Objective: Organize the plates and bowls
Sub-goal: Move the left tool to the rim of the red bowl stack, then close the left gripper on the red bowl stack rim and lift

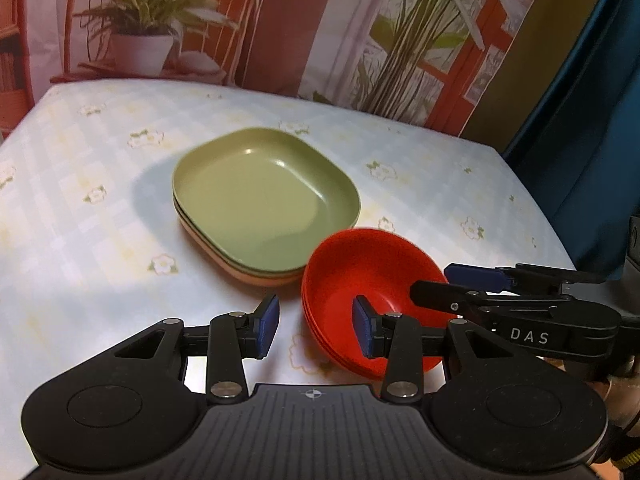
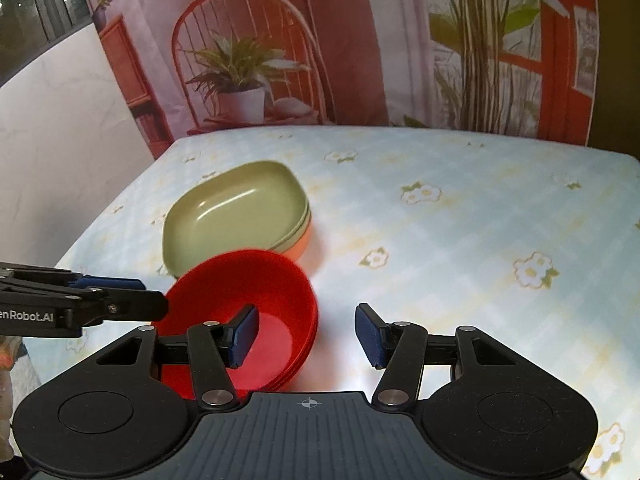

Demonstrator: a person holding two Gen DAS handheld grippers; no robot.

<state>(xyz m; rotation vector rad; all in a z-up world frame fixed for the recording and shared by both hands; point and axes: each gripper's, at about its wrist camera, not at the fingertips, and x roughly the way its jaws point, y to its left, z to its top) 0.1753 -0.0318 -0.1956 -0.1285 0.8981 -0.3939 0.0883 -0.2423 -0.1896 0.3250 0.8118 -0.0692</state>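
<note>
While both grippers, left gripper and right gripper, hang released beside the red bowls, the plates sit stacked behind them, saving counter room.

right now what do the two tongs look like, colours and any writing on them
Both are matte black plastic. The left tongs have linked arms with silver round pivots, dark blue rectangular pads at the tips, a ribbed dark grey base and a small crosshair mark. The right tongs match, with white letters "DAS" on the side. The left tongs carry white lettering ending "enRobot.AI". No cables show.
</note>
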